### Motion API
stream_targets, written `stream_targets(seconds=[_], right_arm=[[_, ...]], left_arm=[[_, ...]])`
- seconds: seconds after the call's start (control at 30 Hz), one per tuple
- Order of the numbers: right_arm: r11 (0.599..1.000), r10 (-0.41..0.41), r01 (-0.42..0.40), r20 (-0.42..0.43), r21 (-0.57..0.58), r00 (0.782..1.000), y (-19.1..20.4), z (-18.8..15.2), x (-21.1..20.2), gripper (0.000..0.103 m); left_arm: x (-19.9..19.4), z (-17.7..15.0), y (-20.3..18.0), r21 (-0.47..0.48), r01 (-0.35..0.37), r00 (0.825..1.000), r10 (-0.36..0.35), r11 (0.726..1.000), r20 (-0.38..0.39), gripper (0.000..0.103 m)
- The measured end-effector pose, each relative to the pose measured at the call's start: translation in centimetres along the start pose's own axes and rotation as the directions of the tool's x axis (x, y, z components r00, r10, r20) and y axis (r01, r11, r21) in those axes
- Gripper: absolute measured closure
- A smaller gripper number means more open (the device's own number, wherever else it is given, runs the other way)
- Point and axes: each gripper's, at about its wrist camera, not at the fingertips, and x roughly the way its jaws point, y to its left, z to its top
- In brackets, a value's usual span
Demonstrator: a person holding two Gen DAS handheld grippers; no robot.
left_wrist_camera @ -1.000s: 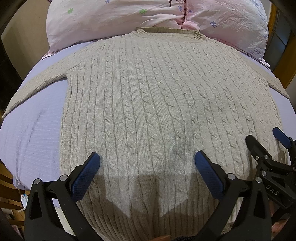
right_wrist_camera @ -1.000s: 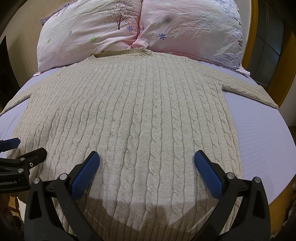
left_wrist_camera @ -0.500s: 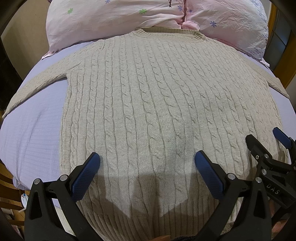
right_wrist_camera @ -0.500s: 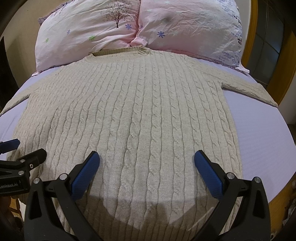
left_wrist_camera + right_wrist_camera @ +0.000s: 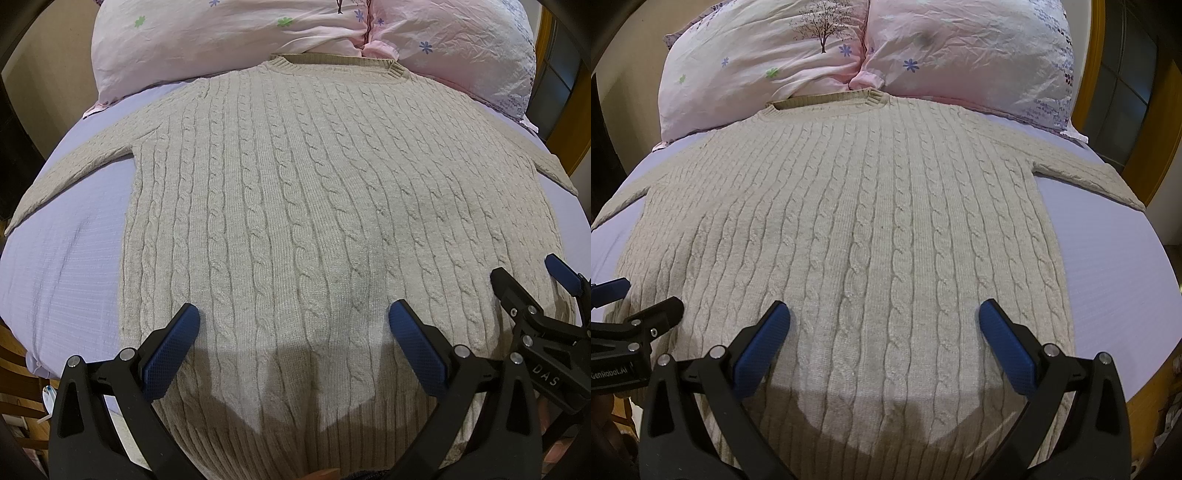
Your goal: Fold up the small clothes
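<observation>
A beige cable-knit sweater (image 5: 295, 206) lies flat and spread out on the bed, collar at the far end against the pillows, sleeves stretched out to both sides. It also fills the right wrist view (image 5: 871, 229). My left gripper (image 5: 293, 332) is open and empty, hovering over the sweater's lower hem area. My right gripper (image 5: 884, 332) is open and empty above the hem, to the right of the left one. The right gripper shows at the right edge of the left wrist view (image 5: 528, 291); the left gripper shows at the left edge of the right wrist view (image 5: 639, 299).
The bed has a pale lilac sheet (image 5: 62, 266) (image 5: 1108, 266). Two pink flowered pillows (image 5: 207, 40) (image 5: 967, 55) lie at the head. A wooden frame (image 5: 1089, 74) stands at the right. The bed's near edge lies under both grippers.
The right wrist view has drifted slightly, the sweater and pillows shifting a little in frame. Both grippers stay open; the left view is almost unchanged.
</observation>
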Motion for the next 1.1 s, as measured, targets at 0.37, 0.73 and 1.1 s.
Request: stream_targets(seconds=[0.37, 0.73, 1.1], right_arm=[[1.0, 0.0, 0.0, -0.001, 0.0, 1.0, -0.04, -0.11, 0.0, 0.002], [1.0, -0.001, 0.001, -0.004, 0.0, 1.0, -0.03, -0.02, 0.05, 0.002], [1.0, 0.005, -0.005, -0.01, -0.006, 1.0, 0.02, -0.1, 0.18, 0.002]], left_arm=[[0.0, 0.01, 0.0, 0.0, 0.0, 1.0, 0.0, 1.0, 0.0, 0.001], [0.0, 0.01, 0.0, 0.0, 0.0, 1.0, 0.0, 1.0, 0.0, 0.001], [0.0, -0.01, 0.01, 0.002, 0.0, 1.0, 0.0, 1.0, -0.002, 0.001]])
